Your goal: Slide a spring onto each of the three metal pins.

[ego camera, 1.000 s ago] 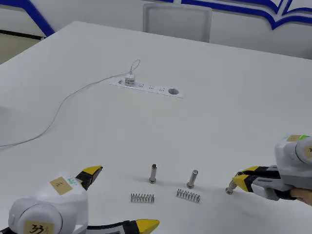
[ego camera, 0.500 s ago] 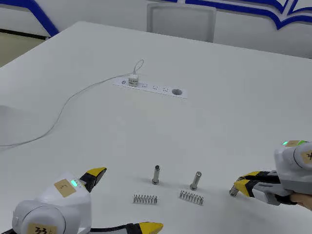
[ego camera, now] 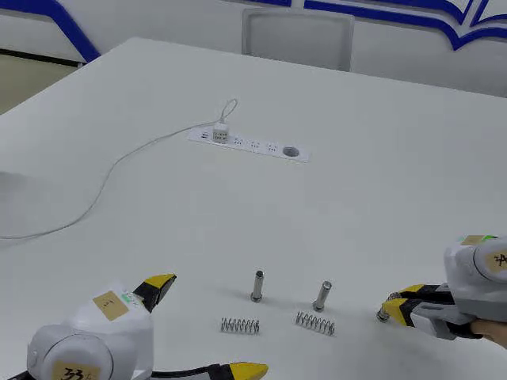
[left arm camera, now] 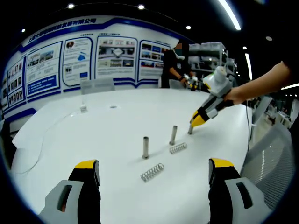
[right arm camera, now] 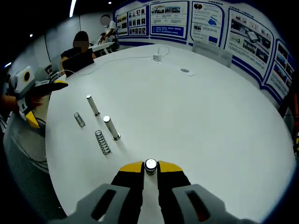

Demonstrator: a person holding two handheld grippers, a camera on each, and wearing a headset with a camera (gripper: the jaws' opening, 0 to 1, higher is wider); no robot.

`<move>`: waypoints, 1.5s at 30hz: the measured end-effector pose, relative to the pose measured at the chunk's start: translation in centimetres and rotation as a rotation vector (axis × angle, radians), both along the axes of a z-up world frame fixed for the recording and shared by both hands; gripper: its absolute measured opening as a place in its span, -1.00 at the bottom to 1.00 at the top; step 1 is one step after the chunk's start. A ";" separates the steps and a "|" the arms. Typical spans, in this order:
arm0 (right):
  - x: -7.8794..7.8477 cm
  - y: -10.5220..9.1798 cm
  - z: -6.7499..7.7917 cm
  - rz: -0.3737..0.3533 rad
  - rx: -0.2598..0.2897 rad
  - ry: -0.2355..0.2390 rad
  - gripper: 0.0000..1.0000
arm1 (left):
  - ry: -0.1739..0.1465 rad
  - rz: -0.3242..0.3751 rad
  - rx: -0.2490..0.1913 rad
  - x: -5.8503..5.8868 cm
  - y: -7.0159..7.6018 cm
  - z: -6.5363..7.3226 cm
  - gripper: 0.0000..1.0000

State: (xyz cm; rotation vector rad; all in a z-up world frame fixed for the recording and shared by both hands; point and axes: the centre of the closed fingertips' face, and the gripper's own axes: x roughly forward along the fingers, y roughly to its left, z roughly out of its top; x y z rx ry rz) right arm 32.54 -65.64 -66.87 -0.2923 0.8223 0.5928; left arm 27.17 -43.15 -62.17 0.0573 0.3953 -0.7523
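At a white table (ego camera: 380,158), the left gripper (ego camera: 202,326) hangs low at the near left corner of the head view, its yellow-tipped jaws spread wide with nothing between them. Ahead of it, the left pin (ego camera: 258,285) stands upright on the tabletop, and the left spring (ego camera: 240,325) lies on its side just in front of that pin, apart from it. To the right, the middle pin (ego camera: 322,295) also stands on end, leaning slightly in the head view, with the right spring (ego camera: 315,322) lying flat close to its base; whether the two touch cannot be told. Farther right, the third pin (ego camera: 383,314) is clamped between the closed tips of the right gripper (ego camera: 400,305), which reaches in from the right edge; the right gripper view shows the pin's round top pinched between the two yellow tips. In the left gripper view that pin's foot seems to meet the tabletop. Well behind the pins, a power strip (ego camera: 249,145) lies on the table with a cable (ego camera: 119,166) trailing off to the left, and a chair (ego camera: 297,36) stands at the far side.
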 end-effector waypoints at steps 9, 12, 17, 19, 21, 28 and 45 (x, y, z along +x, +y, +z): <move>-0.1 -0.2 0.7 -0.028 0.037 -0.006 -0.76 | 0.002 -0.006 -0.006 -0.1 -0.2 0.1 0.99; -0.1 -0.3 1.1 -0.033 0.048 -0.013 -0.70 | 0.001 -0.009 -0.003 -0.2 -0.3 0.1 0.99; -0.4 -0.7 1.6 -0.030 0.030 -0.030 -0.66 | -0.001 -0.014 -0.003 -0.2 -0.4 0.2 0.99; -0.6 -0.6 2.0 -0.025 0.032 -0.042 -0.65 | -0.003 -0.010 -0.010 -0.1 -0.3 0.3 0.99; -0.7 -0.5 2.6 -0.013 0.026 -0.058 -0.65 | -0.001 -0.001 -0.025 0.0 -0.3 0.5 0.99; -0.7 0.7 4.9 0.026 0.029 -0.118 -0.64 | -0.002 -0.008 -0.027 -0.1 -0.5 0.6 0.99; -3.1 6.7 3.0 0.230 0.036 -0.084 -0.64 | -0.008 -0.010 -0.028 0.0 -0.4 0.6 0.99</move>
